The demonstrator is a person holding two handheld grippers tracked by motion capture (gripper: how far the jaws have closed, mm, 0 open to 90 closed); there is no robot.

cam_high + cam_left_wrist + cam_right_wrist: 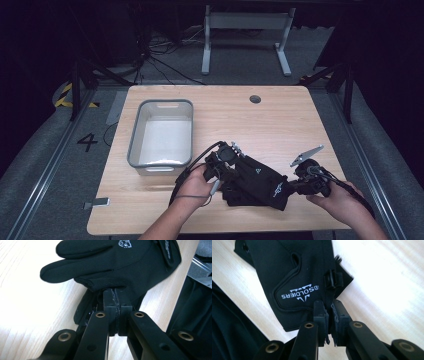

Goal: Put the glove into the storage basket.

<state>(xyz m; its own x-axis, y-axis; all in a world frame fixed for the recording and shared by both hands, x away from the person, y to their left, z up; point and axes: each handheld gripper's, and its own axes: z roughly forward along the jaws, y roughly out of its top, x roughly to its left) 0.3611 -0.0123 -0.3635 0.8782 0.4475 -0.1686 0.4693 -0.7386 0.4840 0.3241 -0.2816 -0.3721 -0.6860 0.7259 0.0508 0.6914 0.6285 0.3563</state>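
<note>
Left gripper (115, 293) clamped on glove (130, 262) at fingertip edge; right gripper (329, 305) pinched on cuff hem; likely stretching glove between both ends to carry it flat; soft matte black fabric, printed logo, over pale wood table (280, 120); grey plastic bin (134, 140) nearby left.

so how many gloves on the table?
2 that I can tell: one glove pinched between left tongs and right tongs, a second glove under it, mostly hidden.

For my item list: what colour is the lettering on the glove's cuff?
White, on the black fabric glove; clearest in the right gripper view.
</note>
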